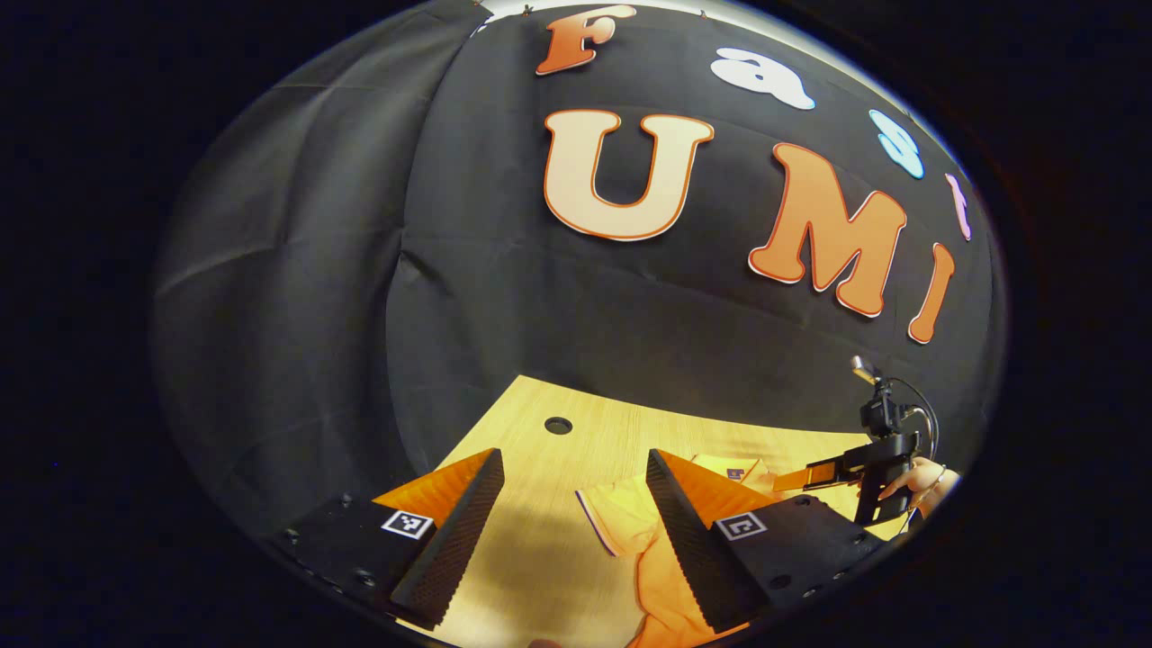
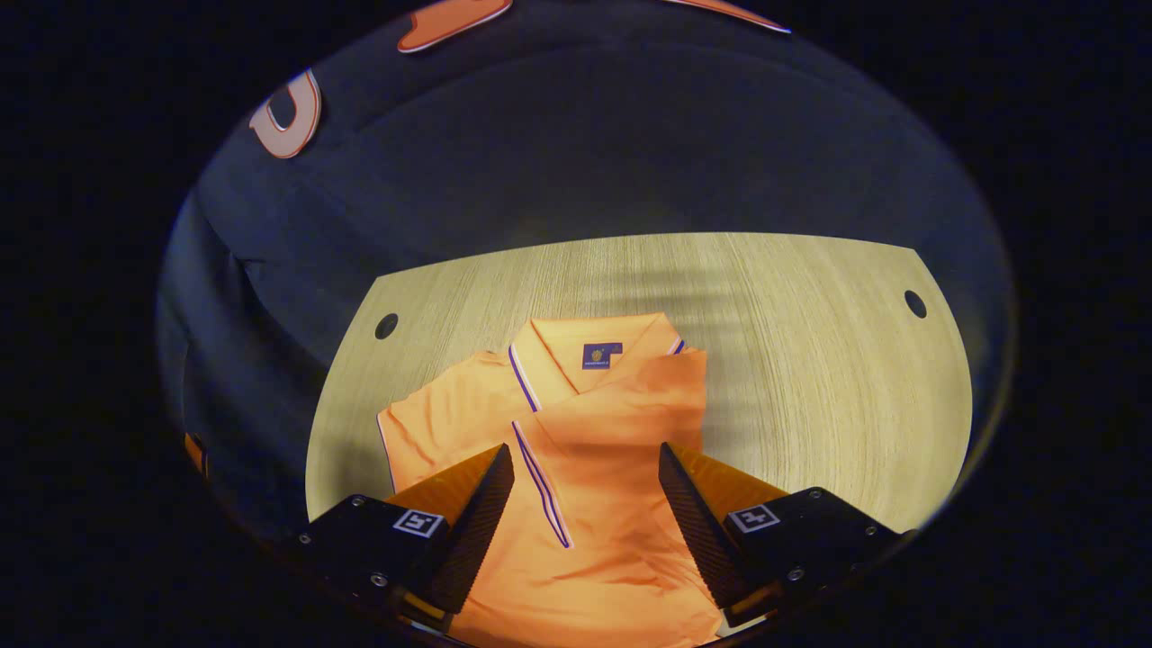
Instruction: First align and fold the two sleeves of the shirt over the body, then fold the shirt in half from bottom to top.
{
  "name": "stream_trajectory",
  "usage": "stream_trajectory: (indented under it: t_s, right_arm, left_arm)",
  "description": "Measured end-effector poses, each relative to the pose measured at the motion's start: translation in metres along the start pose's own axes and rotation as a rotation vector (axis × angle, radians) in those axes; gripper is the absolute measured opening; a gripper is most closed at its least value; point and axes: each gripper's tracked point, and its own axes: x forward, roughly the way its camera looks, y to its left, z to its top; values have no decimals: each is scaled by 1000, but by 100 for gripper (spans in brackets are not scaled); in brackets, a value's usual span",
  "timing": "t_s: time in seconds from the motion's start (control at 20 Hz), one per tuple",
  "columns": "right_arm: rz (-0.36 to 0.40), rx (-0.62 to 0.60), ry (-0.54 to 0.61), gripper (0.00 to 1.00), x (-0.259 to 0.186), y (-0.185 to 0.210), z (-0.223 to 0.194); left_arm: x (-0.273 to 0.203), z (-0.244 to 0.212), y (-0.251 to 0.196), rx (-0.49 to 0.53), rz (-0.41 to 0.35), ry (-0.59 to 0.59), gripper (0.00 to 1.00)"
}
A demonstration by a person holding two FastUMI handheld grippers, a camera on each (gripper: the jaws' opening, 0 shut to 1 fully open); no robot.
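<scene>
Shirt [image 2: 576, 450] first: we see an orange polo lying on the pale wooden table [image 2: 810, 387], collar toward the far edge, with a dark label inside the neck and a dark-and-white striped placket running down the front. In the right gripper view the sleeve on the right side of the picture lies folded over the body, its edge reaching up beside the collar, while the sleeve on the left side still spreads out flat toward the table's left edge. Two round holes sit near the far corners of the table.

Our right claw [image 2: 585, 490] hovers over the lower body of the shirt with its fingers spread wide apart, nothing between them but the cloth beneath; we cannot tell whether they touch it.

Our left claw [image 1: 571, 495] also stands wide apart, above bare table near the left edge, with the spread sleeve [image 1: 621, 522] just beside its right finger. In this view we see the right claw [image 1: 814, 475] farther off, held by a hand [image 1: 918, 481], its fingers pointing across the shirt.
</scene>
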Motion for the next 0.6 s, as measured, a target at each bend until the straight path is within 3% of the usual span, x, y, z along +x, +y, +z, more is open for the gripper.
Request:
stream_trajectory:
  t_s: [0.3,0.5,0.6]
  right_arm:
    - [-21,-20,-148,99,-56,-25,33]
    - [-8,-50,-219,99,-96,-35,42]
    - [11,-49,-242,99,-115,-40,44]
  left_arm:
    - [53,-43,-14,-99,2,152,98]
    - [97,-86,-23,-134,5,339,98]
    - [117,-110,-24,-168,41,435,98]
